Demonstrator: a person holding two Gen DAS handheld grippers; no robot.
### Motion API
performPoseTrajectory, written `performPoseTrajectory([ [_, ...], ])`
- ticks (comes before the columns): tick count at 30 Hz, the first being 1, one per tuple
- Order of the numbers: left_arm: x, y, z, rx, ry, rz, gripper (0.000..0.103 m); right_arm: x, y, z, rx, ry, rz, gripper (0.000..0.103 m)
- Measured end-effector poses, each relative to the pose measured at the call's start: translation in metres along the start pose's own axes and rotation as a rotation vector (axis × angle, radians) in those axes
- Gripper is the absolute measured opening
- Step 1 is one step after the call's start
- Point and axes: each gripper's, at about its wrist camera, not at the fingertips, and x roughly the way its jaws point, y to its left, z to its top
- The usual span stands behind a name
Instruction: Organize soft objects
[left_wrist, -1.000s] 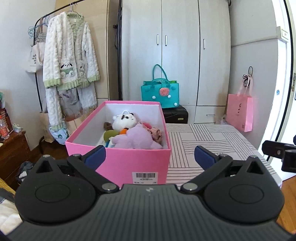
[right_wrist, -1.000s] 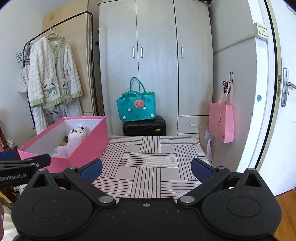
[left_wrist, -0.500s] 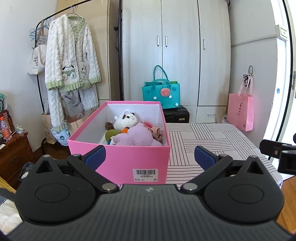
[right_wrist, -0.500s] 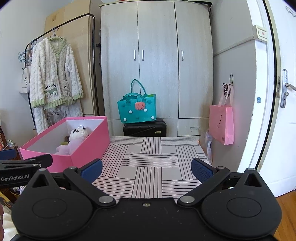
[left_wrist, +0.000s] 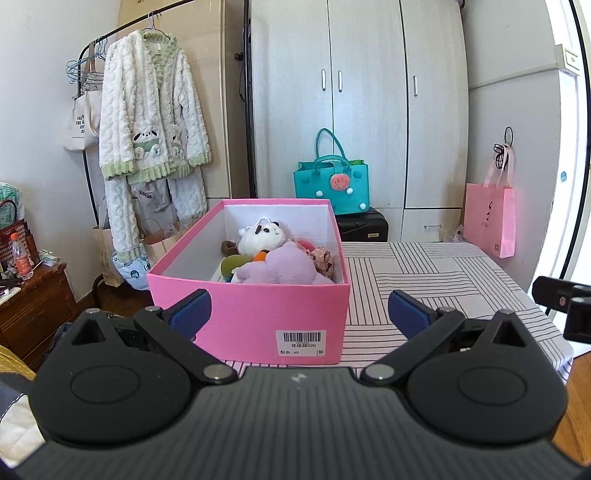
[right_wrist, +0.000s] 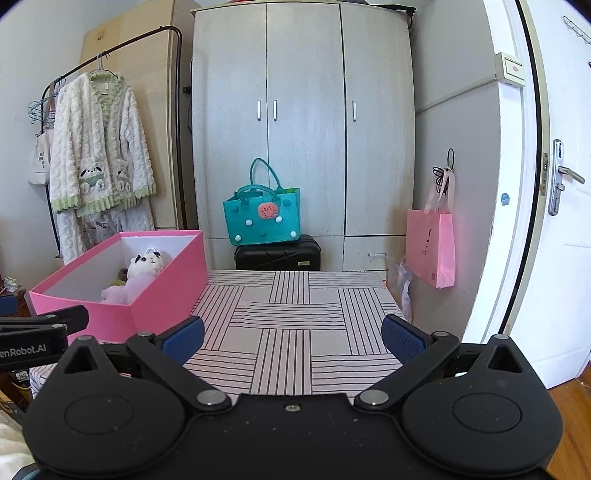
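Toys fill the pink box (left_wrist: 255, 314), which sits on the striped tabletop (left_wrist: 436, 280) left of centre in the left wrist view and at the lower left of the right wrist view. One panda plush (left_wrist: 260, 236) sits upright toward the back of the box, and one lilac plush (left_wrist: 280, 267) lies in front of it against the near wall. Beside them show a green piece, an orange piece, a brown piece and a patterned pinkish piece, each too buried to name. A single barcode label (left_wrist: 301, 341) is stuck low on the box's near wall.

The left gripper (left_wrist: 297, 314) occupies the bottom of its frame with its two blue pads spread wide, one on either side of the box's near wall; they hold nothing, and I cannot tell whether they touch the box. The right gripper (right_wrist: 291, 338) is likewise spread wide and holds nothing, hovering over bare tabletop to the right of the box.

Behind the table, at centre, one teal tote (right_wrist: 262, 216) rests on one black suitcase (right_wrist: 277, 256) in front of a three-door wardrobe (right_wrist: 303, 122). One pink paper bag (right_wrist: 430, 245) hangs at the right. One fluffy white-and-green robe (left_wrist: 147, 118) hangs from a rack at the upper left.
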Motion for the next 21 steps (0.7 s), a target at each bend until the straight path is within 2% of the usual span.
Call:
performPoseTrajectory([
  [21, -0.0021, -0.0060, -0.0043, 0.013, -0.022, 0.010, 0.103, -0.0060, -0.0029, -0.0063, -0.006, -0.032, -0.027, 0.103],
])
